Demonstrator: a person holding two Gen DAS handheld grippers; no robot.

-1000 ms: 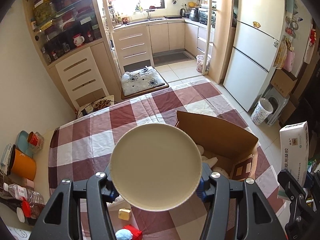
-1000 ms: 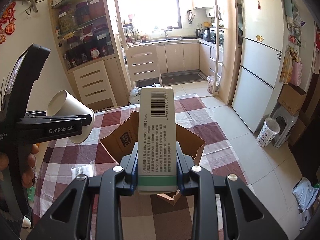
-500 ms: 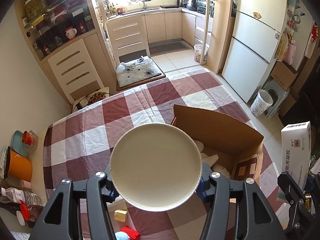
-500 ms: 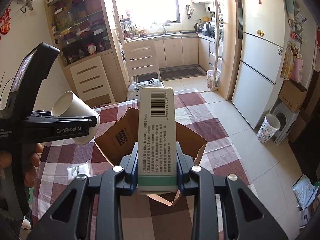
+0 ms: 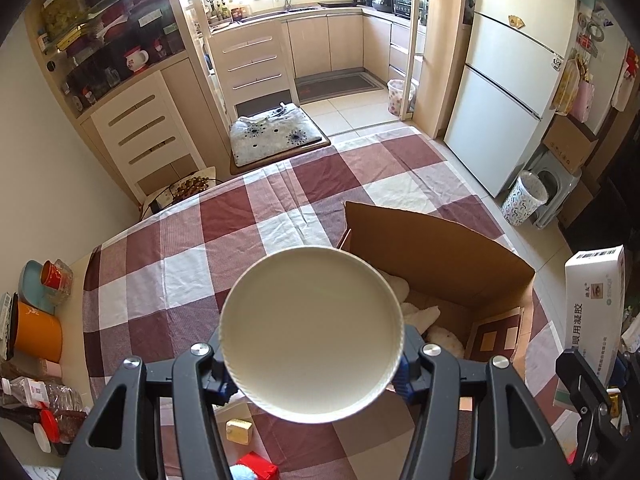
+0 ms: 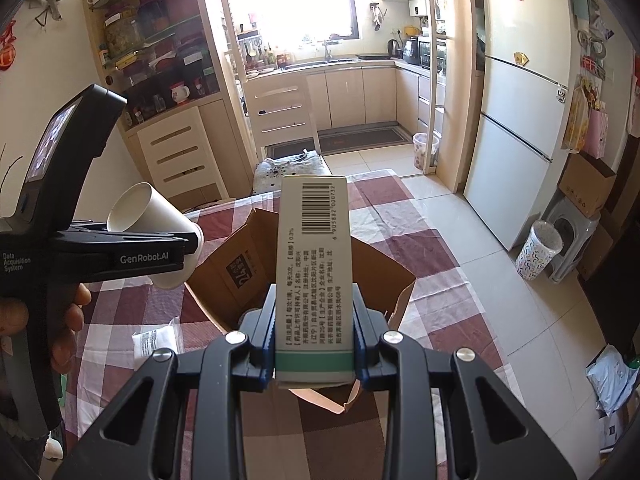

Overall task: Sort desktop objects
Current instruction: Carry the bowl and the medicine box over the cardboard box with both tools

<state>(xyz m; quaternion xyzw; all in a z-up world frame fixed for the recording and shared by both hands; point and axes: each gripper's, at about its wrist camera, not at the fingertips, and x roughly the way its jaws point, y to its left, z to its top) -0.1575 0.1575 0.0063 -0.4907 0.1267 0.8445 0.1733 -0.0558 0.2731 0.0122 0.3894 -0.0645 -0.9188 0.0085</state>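
A kitchen with pale cabinets and a white fridge (image 5: 516,76) lies beyond my counter (image 5: 192,248), which wears a red-and-white checked cloth. My left claw (image 5: 311,364) is raised above the near edge, clamped on a white paper cup (image 5: 311,334) held on its side, open mouth facing the camera; from the right wrist view the cup (image 6: 150,226) tilts up to the left. My right claw (image 6: 314,342) hangs above the open cardboard box (image 6: 240,268), gripping a long medicine carton (image 6: 314,264) by its lower end, barcode at the far end. The box (image 5: 436,256) sits on the right of the counter, white items inside. A small white packet (image 6: 156,342) lies on the cloth just left of it.
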